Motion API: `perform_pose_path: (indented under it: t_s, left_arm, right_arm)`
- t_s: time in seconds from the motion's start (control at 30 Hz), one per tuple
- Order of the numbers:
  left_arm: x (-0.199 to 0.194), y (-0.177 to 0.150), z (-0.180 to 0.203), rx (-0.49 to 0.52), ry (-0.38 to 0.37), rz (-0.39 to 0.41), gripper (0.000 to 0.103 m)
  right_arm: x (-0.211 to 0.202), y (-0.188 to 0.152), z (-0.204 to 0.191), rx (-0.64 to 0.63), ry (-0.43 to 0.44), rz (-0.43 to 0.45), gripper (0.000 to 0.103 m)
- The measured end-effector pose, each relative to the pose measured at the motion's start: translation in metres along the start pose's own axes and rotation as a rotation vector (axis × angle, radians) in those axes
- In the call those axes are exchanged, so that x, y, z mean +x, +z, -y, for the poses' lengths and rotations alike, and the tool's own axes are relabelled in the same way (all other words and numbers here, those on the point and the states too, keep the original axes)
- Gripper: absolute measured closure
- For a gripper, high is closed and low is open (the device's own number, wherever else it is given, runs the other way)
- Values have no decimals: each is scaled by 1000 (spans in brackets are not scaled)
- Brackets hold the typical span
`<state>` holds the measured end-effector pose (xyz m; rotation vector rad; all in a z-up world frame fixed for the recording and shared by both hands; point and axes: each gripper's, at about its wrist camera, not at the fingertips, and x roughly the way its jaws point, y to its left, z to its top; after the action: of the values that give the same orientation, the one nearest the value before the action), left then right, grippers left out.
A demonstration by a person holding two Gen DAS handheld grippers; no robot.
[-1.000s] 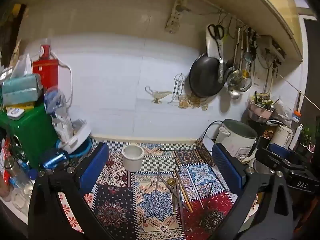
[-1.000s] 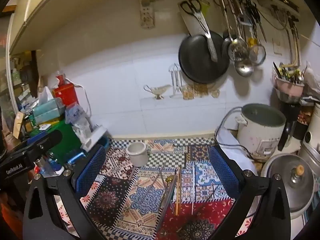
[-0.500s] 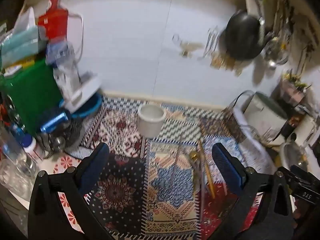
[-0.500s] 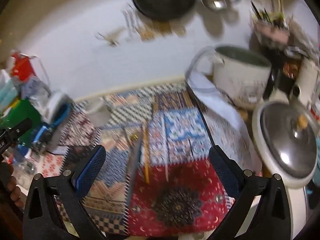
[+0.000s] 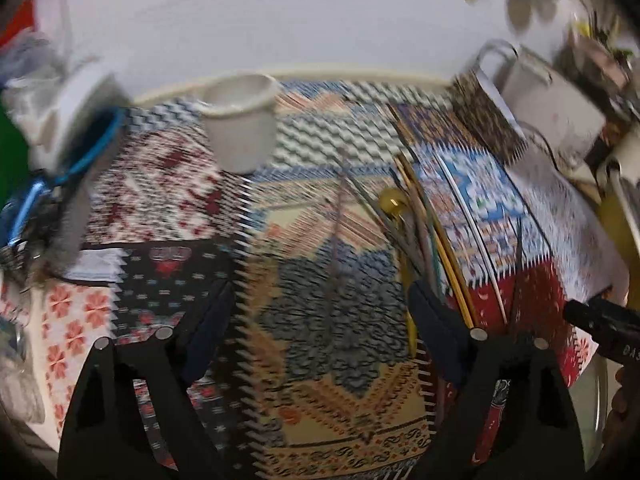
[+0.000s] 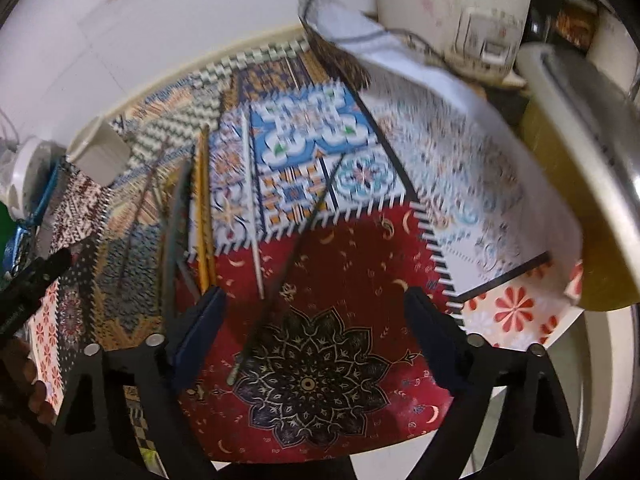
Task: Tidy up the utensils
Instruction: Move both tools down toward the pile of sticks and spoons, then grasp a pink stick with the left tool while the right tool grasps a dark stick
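left tongs (image 5: 320, 320): wide, jaws closing now, nothing betw. them yet. I see only the patterned mat under the gap.
right tongs (image 6: 314, 328): wide too, jaws closing now. A thin dark stick (image 6: 288, 264) runs thru the gap, pads not on it.
mat (image 6: 320, 380): patchwork cloth on the table, all the sticks lie flat on it.
cup (image 5: 240, 120): white, upright, far end of mat, up & left of my left tongs. I think sticks go in there.
stick bunch (image 5: 424, 232): yellow chopsticks, grey ones, a gold round-end thing. It lies just right of my left tongs' right pad, left of my right tongs.
white stick (image 6: 252, 208): alone, betw. the yellow pair (image 6: 202, 208) & the dark stick.
long axis: all point away from me, toward the wall; dark stick leans a bit, far end to the right.
nearer hand: right one for the dark stick, it's already betw. the jaws. Left one is closer to the bunch & the cup.
what matters next: I think the right tongs squeeze across the dark stick, jaws side to side, stick front to back. That fits well.
risk: thin stick, flat on cloth, may slip or roll. Pic is blurry, so can't tell which sticks touch.
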<state>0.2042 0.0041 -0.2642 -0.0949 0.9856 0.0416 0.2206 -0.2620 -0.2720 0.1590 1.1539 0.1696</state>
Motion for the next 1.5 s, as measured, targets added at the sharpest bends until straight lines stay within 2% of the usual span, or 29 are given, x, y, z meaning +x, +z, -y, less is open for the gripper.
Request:
perform_pose_path:
  t_s: [0.2, 0.27, 0.37, 0.6, 0.77, 1.0, 1.17, 1.37, 1.5]
  left_arm:
    - [31, 9, 34, 67, -107, -77, 32]
    - [42, 14, 42, 86, -136, -104, 42]
    - [56, 22, 48, 91, -158, -141, 57]
    - [80, 38, 57, 80, -218, -203, 75]
    - [91, 46, 65, 99, -232, -226, 91]
    - [105, 55, 59, 62, -238, -249, 93]
    - [110, 57, 57, 47, -229, -254, 98]
    - [111, 59, 58, 43, -228, -260, 98]
    - [99, 61, 58, 43, -237, -232, 98]
  right_arm:
    - [22, 12, 8, 27, 20, -50, 32]
    - [27, 14, 7, 36, 32, -66, 37]
    - [36, 21, 5, 44, 50, -86, 44]
    - [57, 33, -9, -4, 54, -134, 63]
    - [65, 42, -16, -40, 47, -144, 67]
    - [73, 47, -33, -121, 11, -129, 74]
    - [78, 52, -41, -164, -7, -117, 93]
    - [83, 62, -40, -146, 34, -130, 97]
    - [81, 63, -33, -124, 53, -139, 97]
